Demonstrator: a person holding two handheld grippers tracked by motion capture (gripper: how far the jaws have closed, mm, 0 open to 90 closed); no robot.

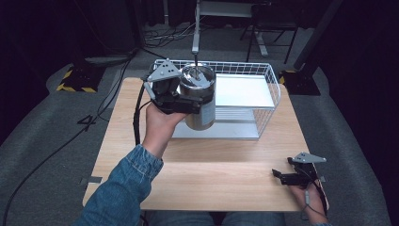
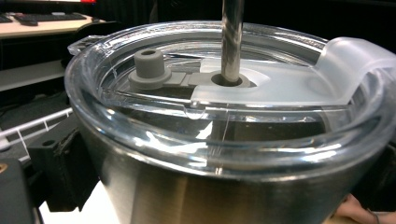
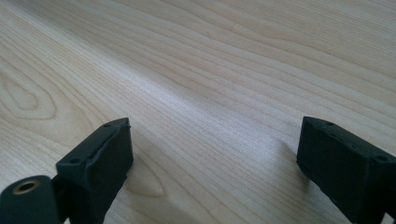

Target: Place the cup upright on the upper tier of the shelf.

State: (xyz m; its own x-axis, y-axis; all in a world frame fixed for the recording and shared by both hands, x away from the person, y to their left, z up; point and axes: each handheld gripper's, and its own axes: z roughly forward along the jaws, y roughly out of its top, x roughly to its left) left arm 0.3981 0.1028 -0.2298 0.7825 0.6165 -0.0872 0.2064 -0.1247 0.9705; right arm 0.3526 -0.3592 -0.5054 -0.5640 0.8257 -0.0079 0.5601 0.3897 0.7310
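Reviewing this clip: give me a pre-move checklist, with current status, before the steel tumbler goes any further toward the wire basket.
1. Left tongs gripping the steel tumbler: ok, it is held off the table.
2. Clear lid seated on the rim: ok.
3. Metal straw through the lid hole: ok, upright.
4. Grey stopper in place: ok.
5. Wire basket has free room on its white shelf: ok.
6. Right tongs out of the way: ok, open, low over bare table near the right edge.
7. Tumbler contents: cannot tell.
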